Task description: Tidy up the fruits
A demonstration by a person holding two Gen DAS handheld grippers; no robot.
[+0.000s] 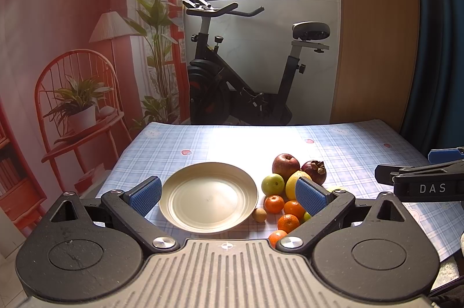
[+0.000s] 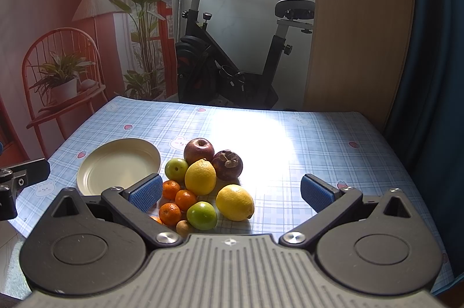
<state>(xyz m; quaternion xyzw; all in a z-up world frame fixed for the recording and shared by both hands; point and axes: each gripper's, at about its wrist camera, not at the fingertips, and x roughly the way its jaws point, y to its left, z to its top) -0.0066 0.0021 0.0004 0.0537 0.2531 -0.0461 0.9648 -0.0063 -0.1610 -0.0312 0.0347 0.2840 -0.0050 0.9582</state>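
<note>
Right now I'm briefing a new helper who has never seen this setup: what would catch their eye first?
Probably the bright heap of fruit on the checked tablecloth: a red apple and dark mangosteen at the back, two lemons, green apples and small oranges in front. Just left of it sits an empty cream plate. Both hand-held grippers, left and right, hover open.
</note>
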